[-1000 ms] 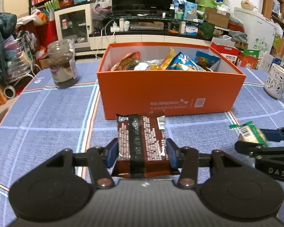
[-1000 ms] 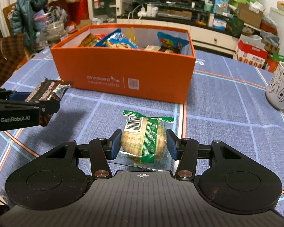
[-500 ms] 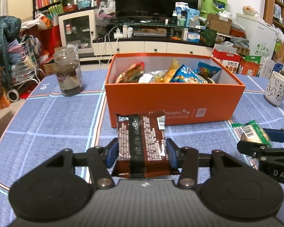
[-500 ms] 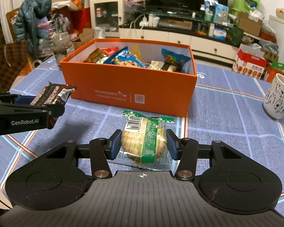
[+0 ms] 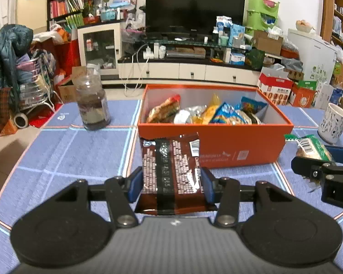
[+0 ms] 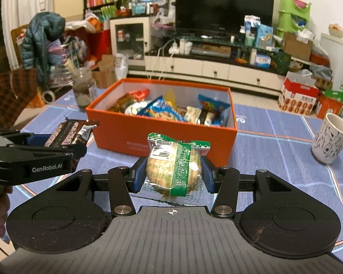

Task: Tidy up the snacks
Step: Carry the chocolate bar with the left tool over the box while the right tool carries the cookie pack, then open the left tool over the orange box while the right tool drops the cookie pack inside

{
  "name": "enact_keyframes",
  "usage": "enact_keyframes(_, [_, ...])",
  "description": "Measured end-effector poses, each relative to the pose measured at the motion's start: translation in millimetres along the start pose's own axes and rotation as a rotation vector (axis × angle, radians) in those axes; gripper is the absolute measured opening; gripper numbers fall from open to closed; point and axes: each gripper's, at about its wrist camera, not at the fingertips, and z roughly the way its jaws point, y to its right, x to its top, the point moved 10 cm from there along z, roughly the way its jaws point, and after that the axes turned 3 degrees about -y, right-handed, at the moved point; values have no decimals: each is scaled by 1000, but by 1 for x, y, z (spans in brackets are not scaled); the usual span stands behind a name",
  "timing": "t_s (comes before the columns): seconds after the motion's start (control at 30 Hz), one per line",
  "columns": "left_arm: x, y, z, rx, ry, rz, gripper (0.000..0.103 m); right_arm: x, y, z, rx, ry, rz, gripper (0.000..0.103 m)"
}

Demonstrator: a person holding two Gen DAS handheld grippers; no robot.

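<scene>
Both tongs risen — brown packet point(image 5: 171, 171) and green-wrapped cake point(image 6: 175, 166) lifted off table, nearer orange box point(image 5: 240, 146).

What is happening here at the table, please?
A person is tidying snacks with a handheld gripper in each hand. The left gripper is shut on a brown snack packet, and the right gripper is shut on a green-wrapped pastry. Both are held above the blue tablecloth, in front of the open orange box, which already holds several snacks. Neither item is in the box yet. A glass jar and a white mug stand on the table.
</scene>
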Motion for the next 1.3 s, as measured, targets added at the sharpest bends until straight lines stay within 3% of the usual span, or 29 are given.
enact_keyframes(0.2, [15,-9,-2,10,11,-5,48,13,4,-5,-9,34,19,37])
enact_keyframes(0.47, [62,-13,5,-1,71,-4,48,35,14,-1,-5,68,42,37])
enact_keyframes(0.93, [104,-14,33,26,106,-20,48,94,59,39,26,101,143,37])
enact_keyframes(1.3, [114,9,79,-4,53,-15,48,113,68,90,61,89,169,37])
